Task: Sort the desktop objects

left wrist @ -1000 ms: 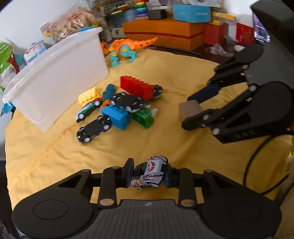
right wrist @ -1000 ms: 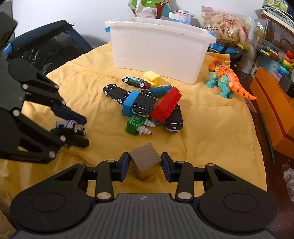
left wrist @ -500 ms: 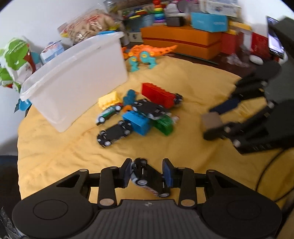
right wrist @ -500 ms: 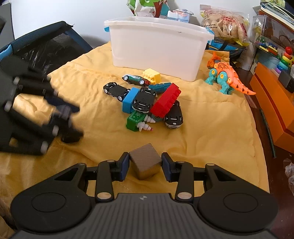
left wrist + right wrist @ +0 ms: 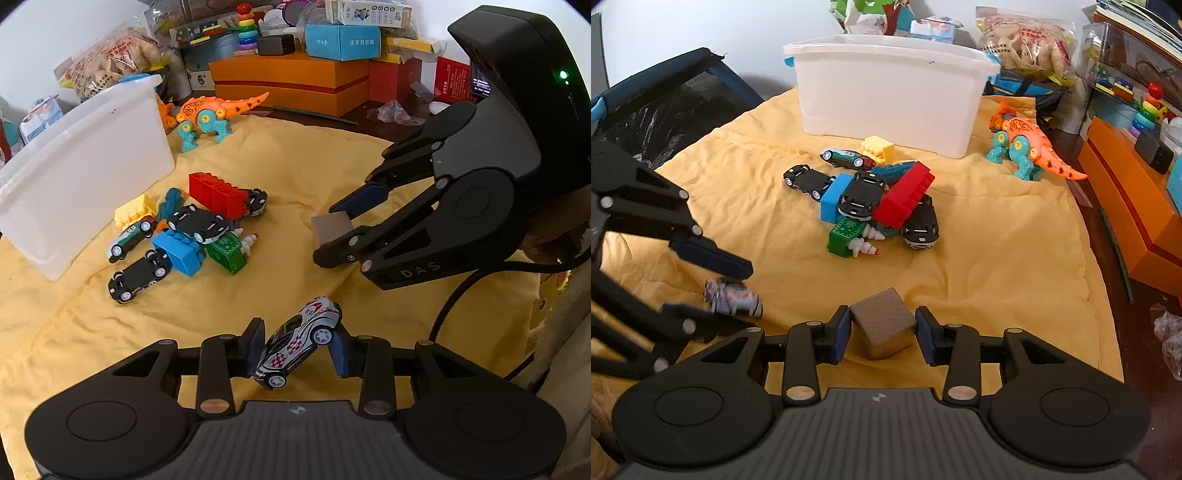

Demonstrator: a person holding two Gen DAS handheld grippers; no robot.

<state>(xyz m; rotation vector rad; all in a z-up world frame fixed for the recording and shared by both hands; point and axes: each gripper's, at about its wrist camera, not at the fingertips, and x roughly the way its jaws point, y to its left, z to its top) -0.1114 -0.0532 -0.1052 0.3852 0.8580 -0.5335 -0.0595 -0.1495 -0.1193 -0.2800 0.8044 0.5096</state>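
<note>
My left gripper (image 5: 297,349) is shut on a white toy car (image 5: 299,338) with red checks, held tilted just above the yellow cloth; it also shows in the right wrist view (image 5: 733,301). My right gripper (image 5: 882,334) is shut on a wooden cube (image 5: 882,326), also visible in the left wrist view (image 5: 330,229). A pile of toy cars and bricks (image 5: 875,203) lies mid-cloth: a red brick (image 5: 216,194), a blue brick (image 5: 179,253), a green brick (image 5: 227,253), black cars (image 5: 136,275). A white bin (image 5: 886,92) stands behind it.
An orange toy dinosaur (image 5: 1028,147) stands right of the bin. Orange boxes (image 5: 291,85) and stacked clutter line the far edge. A black mesh chair (image 5: 653,110) sits at the cloth's left. A cable (image 5: 458,299) trails from the right gripper.
The white car has turned in my left gripper and now shows its side. The left gripper shifted; the right gripper still holds the cube.
</note>
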